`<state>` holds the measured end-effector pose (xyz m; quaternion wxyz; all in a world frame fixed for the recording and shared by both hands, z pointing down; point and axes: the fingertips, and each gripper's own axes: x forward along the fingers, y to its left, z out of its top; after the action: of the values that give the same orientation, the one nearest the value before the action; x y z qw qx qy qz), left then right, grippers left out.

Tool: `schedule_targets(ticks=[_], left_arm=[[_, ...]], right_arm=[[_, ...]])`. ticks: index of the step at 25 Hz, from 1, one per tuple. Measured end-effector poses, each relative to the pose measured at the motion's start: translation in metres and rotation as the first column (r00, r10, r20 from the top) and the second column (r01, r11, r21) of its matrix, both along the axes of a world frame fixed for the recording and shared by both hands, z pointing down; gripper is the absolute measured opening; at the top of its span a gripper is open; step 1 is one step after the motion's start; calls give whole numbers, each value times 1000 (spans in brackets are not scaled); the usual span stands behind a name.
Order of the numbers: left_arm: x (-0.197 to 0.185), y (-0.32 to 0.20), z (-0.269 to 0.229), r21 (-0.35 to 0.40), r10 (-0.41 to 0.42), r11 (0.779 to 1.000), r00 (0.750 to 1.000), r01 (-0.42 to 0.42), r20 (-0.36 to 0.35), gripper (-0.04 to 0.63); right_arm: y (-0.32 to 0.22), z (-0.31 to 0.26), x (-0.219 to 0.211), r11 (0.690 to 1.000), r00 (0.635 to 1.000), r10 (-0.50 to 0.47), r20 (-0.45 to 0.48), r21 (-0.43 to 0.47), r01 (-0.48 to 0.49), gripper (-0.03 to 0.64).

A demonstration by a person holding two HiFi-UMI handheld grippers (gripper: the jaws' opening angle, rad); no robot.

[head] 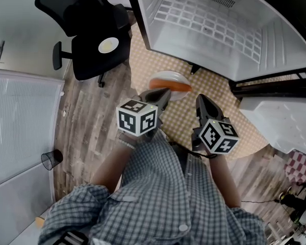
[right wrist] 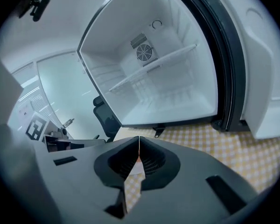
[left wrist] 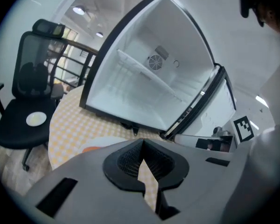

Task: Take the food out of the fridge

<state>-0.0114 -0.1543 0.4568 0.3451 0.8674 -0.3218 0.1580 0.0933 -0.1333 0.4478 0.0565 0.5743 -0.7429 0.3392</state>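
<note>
**Jaws.** The jaws of the left gripper [left wrist: 142, 144] are seen pressed together along their seam, with nothing between them. Those of the right gripper [right wrist: 139, 143] are likewise closed and empty. Only checked cloth shows through the gaps beneath the pads.

**Position.** Both grippers are held side by side over the near part of the table [head: 217, 88], aimed towards the fridge [head: 275, 40]. The left gripper's tip lies just near of the plate [head: 169, 78].

**Task item.** The food [head: 171, 85], an orange, elongated piece, is found on the white plate on the checked cloth. It lies outside the fridge and just in front of its open mouth. Its long axis runs left to right, roughly parallel to the fridge opening, with its ends pointing left and right. What kind of food it is cannot be determined.

**Fridge.** The interior is seen bare, with a wire shelf and white walls only. The door [right wrist: 266, 78] stands open at the right.

**Step in hand.** Removal is judged complete, as nothing is held and nothing is left inside. No further grasp is judged necessary. If anything, the grippers would need to be drawn clear without the plate being knocked.

**Other.** A black office chair [head: 92, 40] is noted at the far left.
</note>
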Motion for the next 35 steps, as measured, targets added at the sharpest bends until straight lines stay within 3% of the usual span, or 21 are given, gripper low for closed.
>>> schedule_targets(ticks=[5,10,14,35], left_arm=[[20,-2,-37,200,105,972,991,-121,88,6],[35,-4,-65,293,137,944,988,-154,77,6],[38,-3,-78,315,136,939,990,-139,34,6],[34,5,-81,335,114,935,993,-121,41,6]], right_arm=[[0,-31,4,995,996,-3,-86,102,12,11],[2,-57,4,984,993,-5,-118,174,26,11],[2,-67,1,977,990,-20,-138,206,49,10],[8,-57,0,986,994,-50,-101,155,65,9]])
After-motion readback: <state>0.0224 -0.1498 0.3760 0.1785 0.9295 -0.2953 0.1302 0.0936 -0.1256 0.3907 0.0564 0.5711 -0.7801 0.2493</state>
